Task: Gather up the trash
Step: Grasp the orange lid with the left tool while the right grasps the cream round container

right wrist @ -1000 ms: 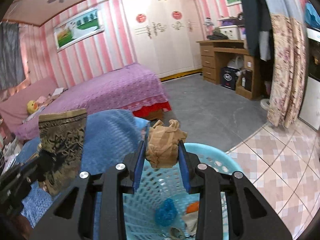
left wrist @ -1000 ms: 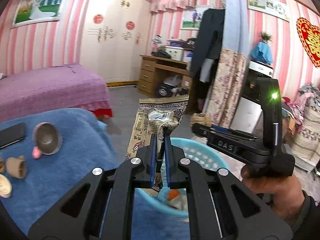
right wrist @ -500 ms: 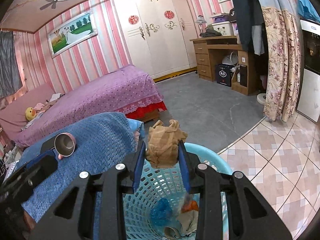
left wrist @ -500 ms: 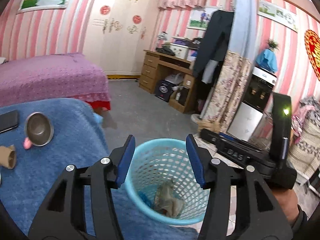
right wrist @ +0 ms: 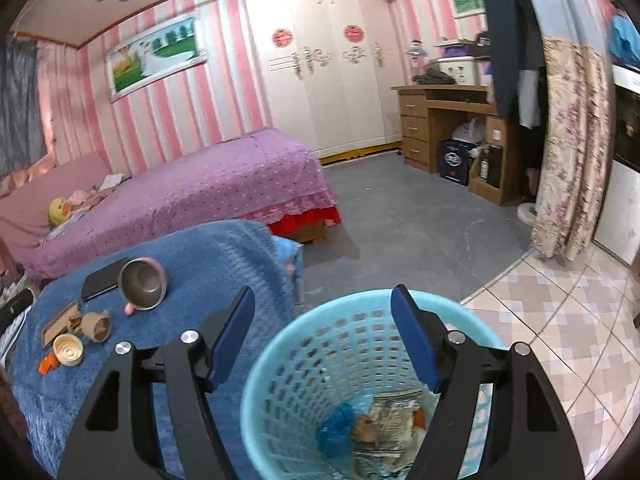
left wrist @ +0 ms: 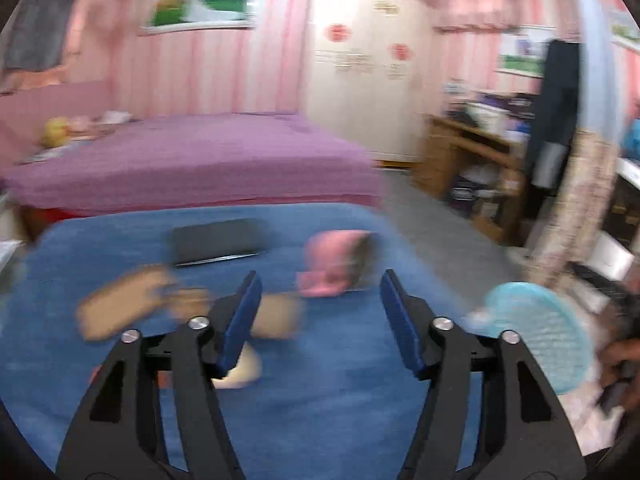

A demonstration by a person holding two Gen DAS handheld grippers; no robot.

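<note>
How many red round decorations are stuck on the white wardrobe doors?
2. One red round decoration is on the left part of the white wardrobe; the other is to its right, at similar height.

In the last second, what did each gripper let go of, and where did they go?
The left gripper dropped its printed wrapper into the blue basket, then swung away to face the blue blanket; its jaws are opening, nothing between them. The right gripper let go of the crumpled brown paper, which is gone from its opening jaws above the basket. The metal cup, phone and scraps on the blanket stayed put.
</note>
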